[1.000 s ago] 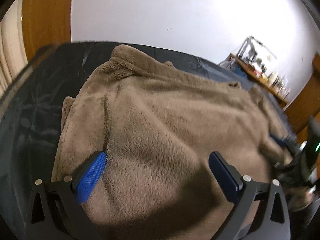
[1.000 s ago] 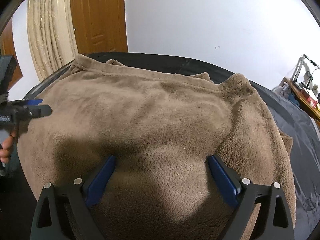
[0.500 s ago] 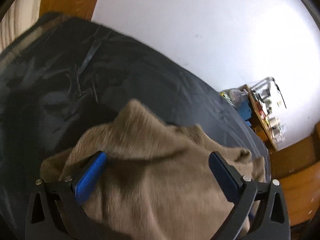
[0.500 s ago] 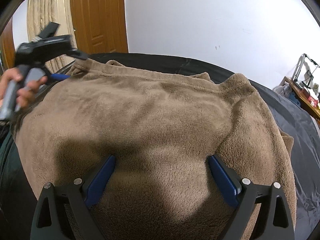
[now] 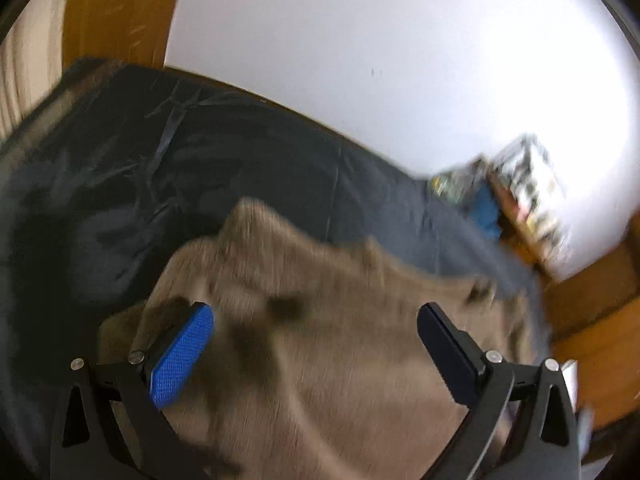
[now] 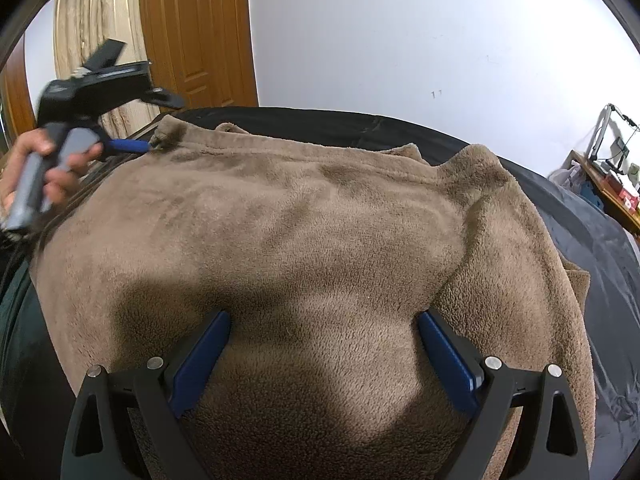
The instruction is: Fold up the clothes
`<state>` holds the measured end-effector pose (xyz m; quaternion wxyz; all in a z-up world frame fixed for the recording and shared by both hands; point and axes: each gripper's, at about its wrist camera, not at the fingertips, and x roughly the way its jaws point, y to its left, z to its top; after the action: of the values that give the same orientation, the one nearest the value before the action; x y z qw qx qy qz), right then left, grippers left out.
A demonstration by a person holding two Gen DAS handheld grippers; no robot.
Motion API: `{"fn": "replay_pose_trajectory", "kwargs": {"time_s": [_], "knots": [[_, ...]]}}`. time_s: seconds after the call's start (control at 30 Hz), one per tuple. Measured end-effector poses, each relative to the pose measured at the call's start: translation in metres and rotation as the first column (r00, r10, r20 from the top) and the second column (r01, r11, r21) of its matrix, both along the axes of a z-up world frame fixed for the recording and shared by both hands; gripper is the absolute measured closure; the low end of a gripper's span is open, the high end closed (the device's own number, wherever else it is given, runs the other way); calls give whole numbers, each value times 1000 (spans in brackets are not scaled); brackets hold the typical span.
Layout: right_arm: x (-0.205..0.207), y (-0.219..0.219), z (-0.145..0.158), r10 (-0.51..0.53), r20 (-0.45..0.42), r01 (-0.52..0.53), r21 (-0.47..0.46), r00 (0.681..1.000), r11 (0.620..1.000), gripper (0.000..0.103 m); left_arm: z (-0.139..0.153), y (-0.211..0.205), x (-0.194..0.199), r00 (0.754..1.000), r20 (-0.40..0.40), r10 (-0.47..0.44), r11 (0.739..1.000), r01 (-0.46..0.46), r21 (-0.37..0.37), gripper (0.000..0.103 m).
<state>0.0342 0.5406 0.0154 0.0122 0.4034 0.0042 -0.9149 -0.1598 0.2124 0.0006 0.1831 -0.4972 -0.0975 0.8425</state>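
A brown fleece (image 6: 304, 240) lies spread over a dark sheet (image 6: 600, 248), filling the middle and lower part of the right wrist view. Its far hem runs across the upper middle of that frame, and a fold stands up as a rounded hump at the upper right of the cloth. In the left wrist view, which is blurred, the fleece (image 5: 320, 340) takes up the lower centre, with a corner peaking toward the middle of the frame and bare sheet (image 5: 160, 168) above and to the left.

The right gripper (image 6: 322, 356) sits low at the bottom of its frame, jaws spread wide, the pile showing between the blue pads. The left gripper (image 5: 316, 344) is likewise spread wide over the fleece at the bottom of its own frame. From the right wrist view it (image 6: 132, 145) shows at the upper left, a hand (image 6: 36, 172) round its grey handle, a blue fingertip at the far left corner of the hem.

Behind are a white wall (image 6: 400, 40), a wooden door (image 6: 196, 32) and a curtain (image 6: 96, 20) at upper left, and a cluttered shelf (image 6: 612, 180) at the right edge.
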Motion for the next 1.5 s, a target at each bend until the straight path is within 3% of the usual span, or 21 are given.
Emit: {"fn": "replay_pose_trajectory", "kwargs": {"time_s": [0.1, 0.2, 0.37, 0.47, 0.67, 0.97, 1.17, 1.5], "knots": [[1, 0, 0, 0, 0, 0, 0, 1000, 1000, 6, 1, 16, 45, 992, -46, -116, 983, 108, -150, 1], [4, 2, 1, 0, 0, 0, 0, 1000, 1000, 6, -1, 29, 90, 972, -91, -216, 955, 191, -226, 1], [2, 0, 1, 1, 0, -1, 1, 1000, 1000, 6, -9, 53, 125, 956, -169, -239, 934, 179, -310, 1], [2, 1, 1, 2, -1, -2, 0, 1000, 1000, 6, -23, 54, 122, 959, -182, -215, 936, 149, -320, 1], [0, 1, 1, 4, -1, -4, -3, 1000, 1000, 6, -33, 41, 129, 951, -247, -187, 956, 118, -268, 1], [0, 3, 1, 5, -1, -5, -3, 1000, 1000, 6, -19, 35, 124, 961, -205, -187, 971, 148, -190, 1], [0, 2, 0, 6, 0, -6, 0, 1000, 1000, 6, -33, 44, 131, 944, -264, -197, 955, 124, -269, 1], [-2, -1, 0, 7, -1, -7, 7, 1000, 1000, 6, -32, 41, 132, 947, -261, -187, 960, 120, -253, 1]]}}
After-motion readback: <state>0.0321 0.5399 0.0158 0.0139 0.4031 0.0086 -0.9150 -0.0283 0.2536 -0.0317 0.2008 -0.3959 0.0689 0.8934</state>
